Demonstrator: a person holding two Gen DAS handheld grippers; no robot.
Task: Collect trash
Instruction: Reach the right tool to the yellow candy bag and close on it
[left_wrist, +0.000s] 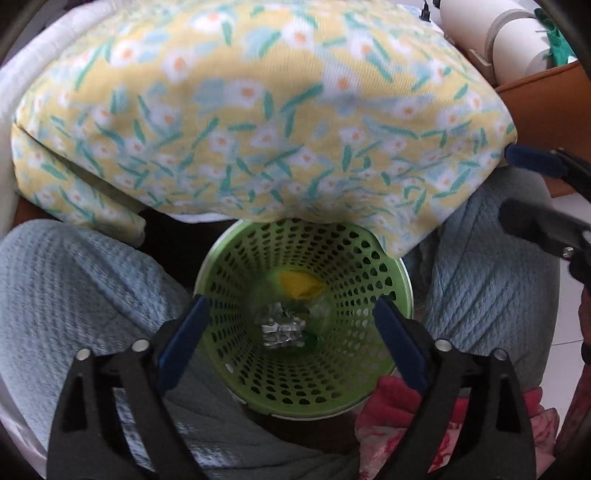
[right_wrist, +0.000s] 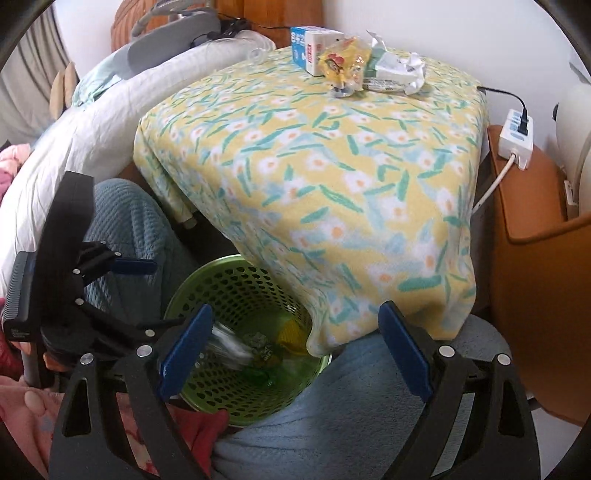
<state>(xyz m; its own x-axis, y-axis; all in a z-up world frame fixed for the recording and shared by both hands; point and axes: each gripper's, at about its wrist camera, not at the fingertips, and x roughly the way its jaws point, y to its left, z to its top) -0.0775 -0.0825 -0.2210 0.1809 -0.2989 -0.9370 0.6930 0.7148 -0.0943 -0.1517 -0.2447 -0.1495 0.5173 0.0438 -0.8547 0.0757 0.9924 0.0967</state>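
Note:
A green perforated waste basket (left_wrist: 354, 384) stands on the floor between the person's knees, half under the table edge; it also shows in the right wrist view (right_wrist: 236, 288). Inside lie a crumpled silver foil wrapper (left_wrist: 282, 326) and a yellow wrapper (left_wrist: 301, 284). My left gripper (left_wrist: 291, 343) is open and empty right above the basket. My right gripper (right_wrist: 295, 350) is open; a blurred silvery piece (right_wrist: 229, 347) is falling into the basket. More trash sits at the table's far edge: a blue-white carton (right_wrist: 314, 48), a yellow snack wrapper (right_wrist: 343, 62) and crumpled white paper (right_wrist: 410, 72).
The table wears a yellow floral cloth (right_wrist: 332, 177) that overhangs the basket. Blue-clad knees (left_wrist: 74, 288) flank the basket. A white duvet (right_wrist: 85, 136) lies left, a brown cabinet (right_wrist: 535, 229) with a power strip (right_wrist: 517, 133) right. White rolls (left_wrist: 498, 33) are at the far right.

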